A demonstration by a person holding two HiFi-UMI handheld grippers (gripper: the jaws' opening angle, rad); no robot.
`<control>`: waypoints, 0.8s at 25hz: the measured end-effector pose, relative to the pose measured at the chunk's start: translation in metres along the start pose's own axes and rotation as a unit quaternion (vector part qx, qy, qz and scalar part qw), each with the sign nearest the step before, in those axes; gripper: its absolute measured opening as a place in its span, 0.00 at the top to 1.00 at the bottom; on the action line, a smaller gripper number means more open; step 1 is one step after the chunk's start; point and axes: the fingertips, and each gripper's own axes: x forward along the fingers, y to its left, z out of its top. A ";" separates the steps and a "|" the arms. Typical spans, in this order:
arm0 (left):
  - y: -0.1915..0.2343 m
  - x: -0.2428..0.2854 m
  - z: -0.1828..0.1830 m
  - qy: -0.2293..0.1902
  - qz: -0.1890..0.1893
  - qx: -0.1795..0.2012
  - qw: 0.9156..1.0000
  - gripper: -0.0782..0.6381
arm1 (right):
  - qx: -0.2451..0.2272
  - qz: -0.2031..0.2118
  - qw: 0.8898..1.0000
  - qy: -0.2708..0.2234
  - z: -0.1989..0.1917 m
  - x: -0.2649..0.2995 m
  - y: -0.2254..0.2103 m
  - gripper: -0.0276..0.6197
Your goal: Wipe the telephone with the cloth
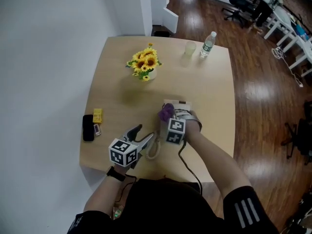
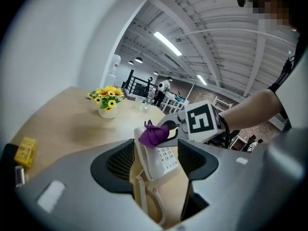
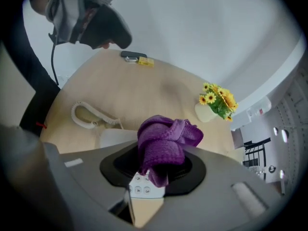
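A white corded telephone (image 1: 179,104) lies on the wooden table (image 1: 209,91) near its front edge, its coiled cord (image 1: 153,153) trailing toward me. My right gripper (image 1: 168,116) is shut on a bunched purple cloth (image 1: 166,112) and holds it against the telephone's upper part. In the right gripper view the cloth (image 3: 166,143) hangs over the keypad (image 3: 142,190). My left gripper (image 1: 143,133) is open just left of the telephone. In the left gripper view the handset (image 2: 150,159) shows between the jaws, with the cloth (image 2: 153,134) and the right gripper (image 2: 167,129) beyond it.
A pot of sunflowers (image 1: 145,65) stands mid-table. A glass (image 1: 189,48) and a water bottle (image 1: 208,44) are at the far edge. A black device (image 1: 88,127) and a yellow box (image 1: 97,115) lie at the left edge. A white wall runs along the left.
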 end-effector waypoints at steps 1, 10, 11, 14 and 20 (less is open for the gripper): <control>0.000 0.000 -0.001 0.001 -0.001 0.000 1.000 0.50 | -0.001 -0.002 1.000 0.000 -0.001 -0.001 0.009 0.75; -0.002 0.007 -0.009 0.011 -0.003 -0.008 1.000 0.50 | -0.054 0.017 0.997 0.046 -0.013 -0.009 0.091 0.75; -0.001 0.008 -0.011 0.014 -0.002 -0.010 1.000 0.50 | -0.055 0.019 0.997 0.046 -0.013 -0.007 0.098 0.75; 0.002 0.013 -0.016 0.032 0.007 -0.009 0.999 0.50 | -0.053 0.024 0.997 0.043 -0.011 0.000 0.118 0.75; 0.005 0.027 -0.021 0.060 0.028 -0.011 0.998 0.50 | 0.008 0.054 0.998 -0.011 0.000 0.004 0.149 0.74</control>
